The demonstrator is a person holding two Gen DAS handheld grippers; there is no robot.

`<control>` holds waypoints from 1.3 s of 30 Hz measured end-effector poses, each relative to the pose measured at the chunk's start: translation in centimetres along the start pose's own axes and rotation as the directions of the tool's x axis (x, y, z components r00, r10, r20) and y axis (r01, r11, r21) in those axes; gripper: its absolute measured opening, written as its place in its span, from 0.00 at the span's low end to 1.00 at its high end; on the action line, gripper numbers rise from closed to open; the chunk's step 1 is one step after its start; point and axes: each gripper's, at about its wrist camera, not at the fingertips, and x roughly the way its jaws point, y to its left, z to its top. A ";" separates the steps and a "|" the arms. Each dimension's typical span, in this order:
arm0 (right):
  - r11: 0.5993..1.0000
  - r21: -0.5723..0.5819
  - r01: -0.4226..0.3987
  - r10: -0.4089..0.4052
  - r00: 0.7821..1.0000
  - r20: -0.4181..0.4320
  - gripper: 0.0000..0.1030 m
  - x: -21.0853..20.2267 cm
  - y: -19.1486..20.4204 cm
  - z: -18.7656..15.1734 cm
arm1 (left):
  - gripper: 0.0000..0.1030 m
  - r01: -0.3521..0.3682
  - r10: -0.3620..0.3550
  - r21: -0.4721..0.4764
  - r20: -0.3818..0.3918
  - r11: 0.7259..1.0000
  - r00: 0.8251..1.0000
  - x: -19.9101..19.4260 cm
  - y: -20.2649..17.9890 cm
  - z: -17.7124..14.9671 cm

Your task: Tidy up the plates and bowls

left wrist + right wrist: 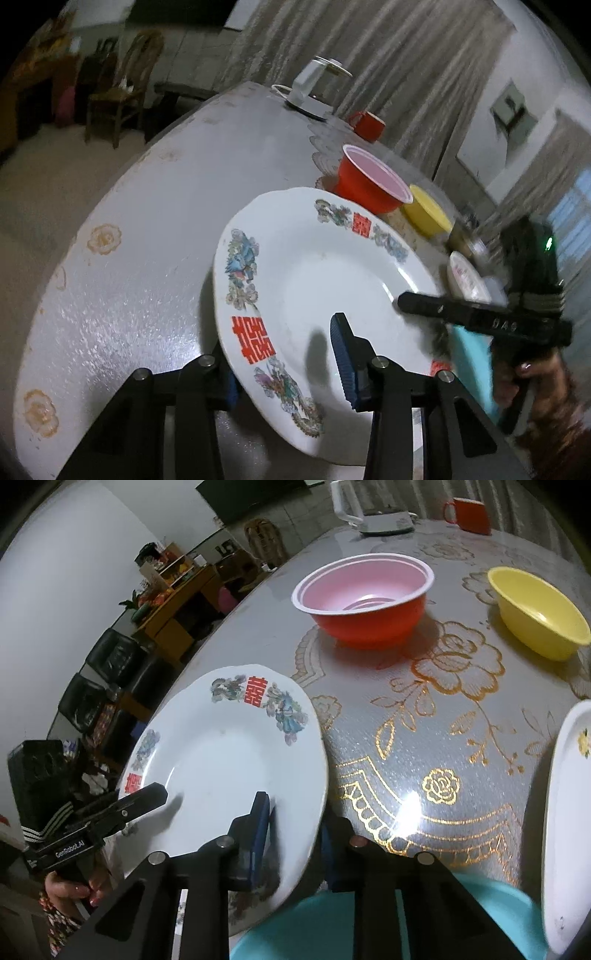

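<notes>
A white plate (314, 280) (229, 757) with red characters and coloured figures on its rim hangs tilted over the near edge of the table. My left gripper (284, 343) is shut on its near rim, one blue pad (343, 362) on top and the other finger under the plate. My right gripper (295, 812) is shut on the opposite rim, one finger above and one below. Each view shows the other gripper's black finger lying on the plate. A red bowl (373, 181) (365, 598) with a pink inside and a yellow bowl (424, 214) (539, 609) stand behind.
A teal bowl (325, 930) sits close under the plate at the table's near edge. Another white plate (565, 812) lies to the right. At the far end of the grey flowered table (443, 709) stand a red mug (469, 515) and a white kettle (369, 513). Chairs and shelves line the room's left.
</notes>
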 end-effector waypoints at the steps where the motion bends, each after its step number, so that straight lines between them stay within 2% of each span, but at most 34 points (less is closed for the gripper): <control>1: 1.000 -0.015 0.009 -0.009 1.000 0.003 0.22 0.1 0.3 0.0 | 0.39 -0.022 0.022 0.025 0.003 0.999 1.000 0.1 -0.4 -0.1; 7: 0.999 -0.042 0.031 -0.030 0.999 0.021 0.23 0.0 1.2 -0.3 | 0.40 -0.085 0.085 0.107 0.001 0.991 0.996 0.3 -1.9 -0.6; 9: 0.997 -0.058 0.045 -0.044 0.999 0.026 0.23 -0.3 1.4 -0.6 | 0.40 -0.076 0.077 0.114 -0.001 0.991 0.997 0.4 -2.2 -0.8; 10: 0.996 -0.069 0.053 -0.051 0.998 0.030 0.24 -0.5 1.6 -0.7 | 0.40 -0.050 0.051 0.103 -0.007 0.993 0.999 0.4 -2.3 -0.9; 15: 0.992 -0.094 0.079 -0.076 0.996 0.040 0.24 -1.7 2.2 -1.3 | 0.42 -0.043 0.043 0.105 0.003 0.994 0.999 0.4 -3.3 -1.5; 21: 0.999 -0.029 0.040 -0.039 0.999 0.017 0.24 -1.5 0.4 -1.5 | 0.41 -0.050 0.049 0.131 0.012 0.990 0.999 0.6 -4.1 -1.9; 25: 0.999 -0.017 0.039 -0.038 0.999 0.013 0.24 -1.3 -0.2 -1.4 | 0.52 0.000 0.001 0.121 -0.003 0.993 1.000 0.6 -3.8 -1.6; 29: 1.000 -0.008 0.029 -0.029 0.999 0.014 0.24 -1.4 -0.7 -1.4 | 0.59 -0.009 0.008 0.141 0.007 0.990 1.000 0.9 -4.5 -1.6; 32: 1.000 -0.011 0.030 -0.030 0.999 0.014 0.24 -1.4 -0.7 -1.5 | 0.57 -0.041 0.038 0.164 0.022 0.986 0.999 1.0 -4.9 -1.9; 34: 0.999 -0.019 0.036 -0.035 0.999 0.015 0.24 -1.4 -0.6 -1.4 | 0.48 -0.076 0.072 0.184 0.031 0.980 0.997 1.0 -5.0 -2.1; 39: 0.998 -0.041 0.056 -0.055 0.998 0.028 0.25 -1.9 0.0 -2.2 | 0.41 -0.077 0.072 0.156 0.034 0.985 0.997 0.8 -4.4 -2.0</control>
